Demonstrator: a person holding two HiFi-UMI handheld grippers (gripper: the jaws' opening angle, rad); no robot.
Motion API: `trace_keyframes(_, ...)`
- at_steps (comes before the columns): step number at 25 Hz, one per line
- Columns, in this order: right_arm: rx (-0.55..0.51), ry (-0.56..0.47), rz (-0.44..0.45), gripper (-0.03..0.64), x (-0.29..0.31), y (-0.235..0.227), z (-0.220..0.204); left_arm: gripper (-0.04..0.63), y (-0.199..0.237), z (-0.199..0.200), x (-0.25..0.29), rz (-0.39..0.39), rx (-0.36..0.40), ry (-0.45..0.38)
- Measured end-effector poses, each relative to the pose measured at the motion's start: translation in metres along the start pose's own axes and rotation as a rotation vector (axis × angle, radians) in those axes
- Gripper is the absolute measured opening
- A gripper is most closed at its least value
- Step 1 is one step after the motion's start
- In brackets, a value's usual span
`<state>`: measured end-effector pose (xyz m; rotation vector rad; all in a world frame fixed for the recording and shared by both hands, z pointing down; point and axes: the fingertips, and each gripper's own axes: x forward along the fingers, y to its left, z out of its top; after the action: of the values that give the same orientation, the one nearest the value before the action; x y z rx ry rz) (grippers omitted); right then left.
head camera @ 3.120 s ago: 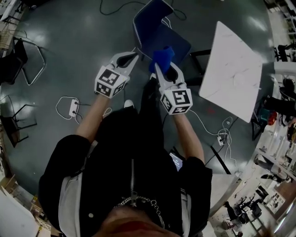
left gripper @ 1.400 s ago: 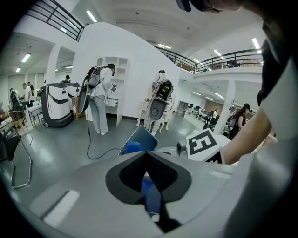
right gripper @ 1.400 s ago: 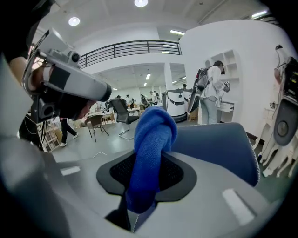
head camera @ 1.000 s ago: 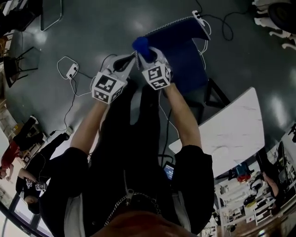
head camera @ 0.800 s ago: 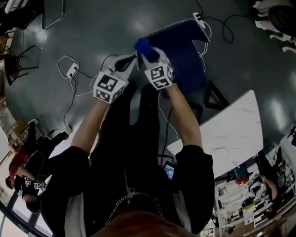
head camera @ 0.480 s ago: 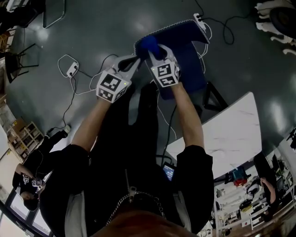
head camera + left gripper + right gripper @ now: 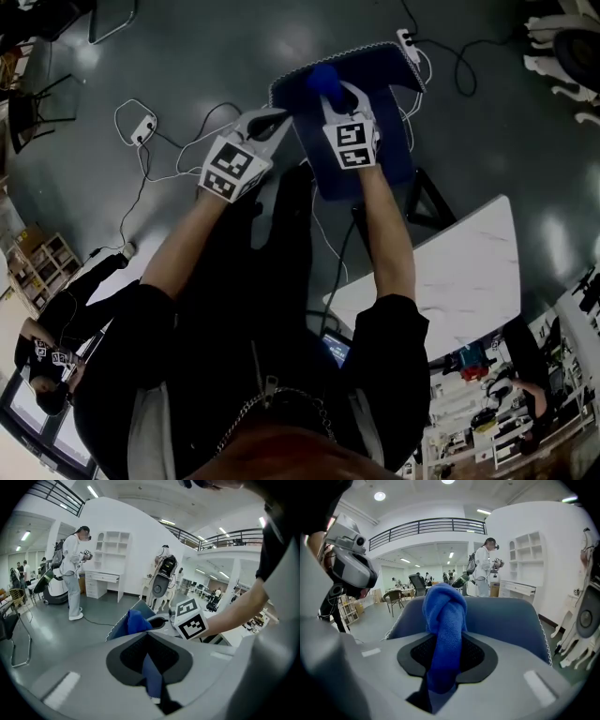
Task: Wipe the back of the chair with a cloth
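**Now the cloth is travelling along the backrest**

Compared with half a second ago, the right gripper [image 7: 330,94] is sitting farther right along the blue chair [image 7: 366,141]. It is carrying the blue cloth [image 7: 323,78] from the backrest's left corner toward its middle. Its jaws are clamping the cloth, which is running lengthwise along them and pointing away from the person. The cloth's bunched, knot-like end is poking out past the tips and lying against the backrest near its top edge. That edge is stretching left to right across the head view, rising slightly to the right. The left gripper [image 7: 272,119] is staying at the backrest's left corner, jaws pinching a thin blue strip of the chair's edge. A white table [image 7: 459,272] is standing just beside the chair.
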<state>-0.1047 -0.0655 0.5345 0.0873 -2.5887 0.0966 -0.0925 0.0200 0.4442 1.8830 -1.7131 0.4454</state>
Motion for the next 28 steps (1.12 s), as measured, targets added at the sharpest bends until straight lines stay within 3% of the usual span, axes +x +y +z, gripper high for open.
trace_keyframes(9,0.013,-0.010,-0.038,0.112,-0.003,-0.031,-0.004,0.009,0.000,-0.006,0.005,-0.001,-0.006,0.035)
trace_keyframes(22,0.134,0.000,-0.225,0.112,-0.022,-0.127,-0.018,0.009,-0.005,-0.011,0.013,-0.011,0.003,0.051)
trace_keyframes(28,0.141,0.017,-0.263,0.112,-0.028,-0.148,-0.022,0.009,-0.004,-0.011,0.009,-0.006,0.010,0.056)
